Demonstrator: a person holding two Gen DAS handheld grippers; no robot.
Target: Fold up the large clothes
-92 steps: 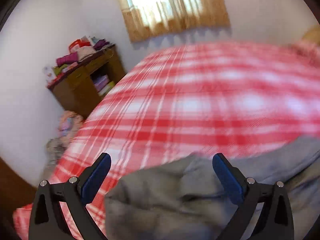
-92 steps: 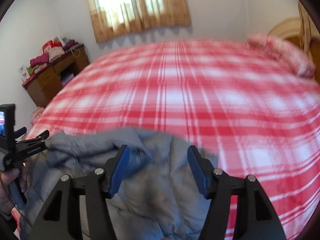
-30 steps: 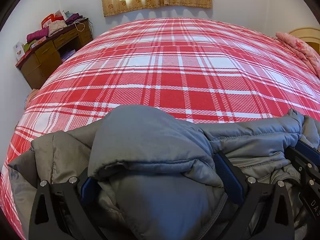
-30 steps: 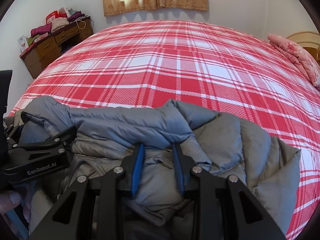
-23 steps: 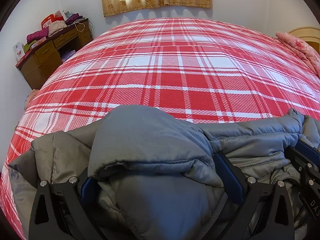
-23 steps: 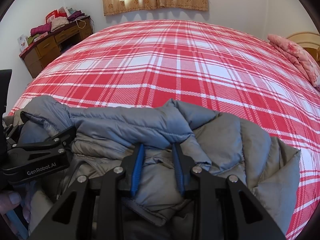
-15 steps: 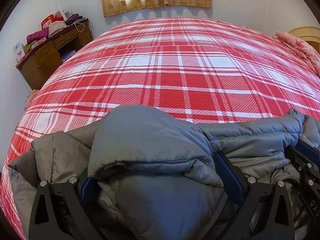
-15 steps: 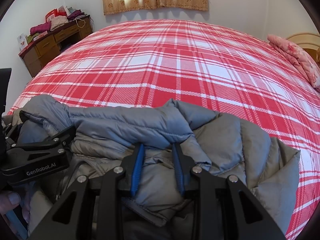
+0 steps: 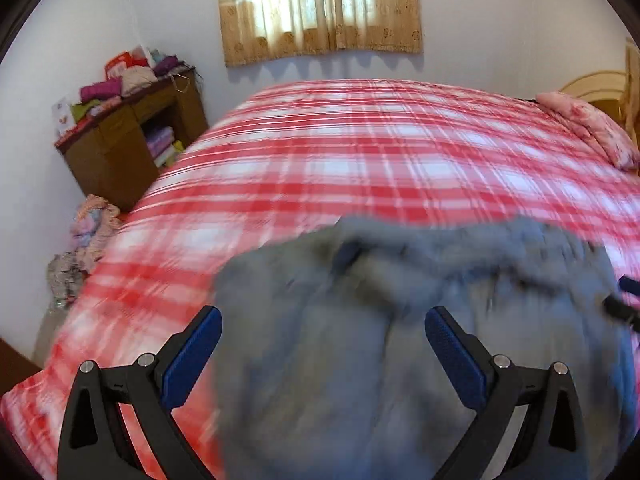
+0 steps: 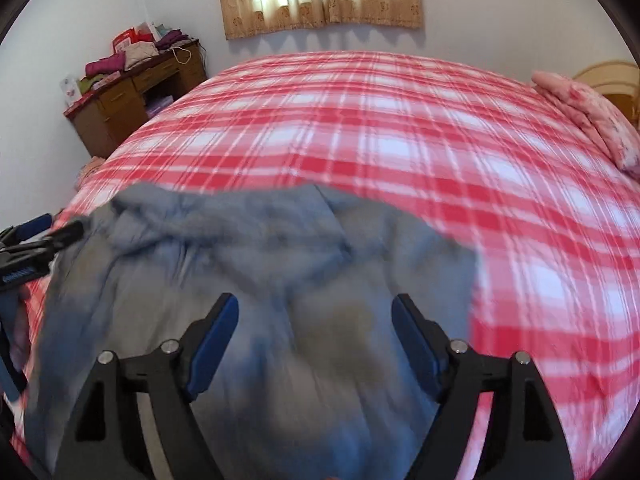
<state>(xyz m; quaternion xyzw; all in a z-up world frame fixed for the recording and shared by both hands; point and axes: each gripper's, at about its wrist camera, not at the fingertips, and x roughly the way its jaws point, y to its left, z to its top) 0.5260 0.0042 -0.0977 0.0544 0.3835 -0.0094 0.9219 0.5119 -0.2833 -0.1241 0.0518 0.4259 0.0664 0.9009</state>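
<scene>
A grey padded jacket (image 9: 400,340) lies bunched on the near edge of the red plaid bed (image 9: 360,152); the view is motion-blurred. My left gripper (image 9: 320,344) is open above the jacket's left part, holding nothing. In the right wrist view the jacket (image 10: 280,280) spreads below my right gripper (image 10: 314,332), which is open and empty above it. The left gripper (image 10: 28,256) shows at the left edge of the right wrist view. The right gripper's tip (image 9: 624,304) shows at the right edge of the left wrist view.
A wooden desk (image 9: 128,136) piled with clothes stands by the left wall. A heap of clothes (image 9: 84,240) lies on the floor beside the bed. A pink pillow (image 9: 588,128) lies at the bed's far right. A curtained window (image 9: 320,8) is behind.
Both grippers have opened and let go of the jacket, then lifted back and up. The jacket has dropped onto the bed.
</scene>
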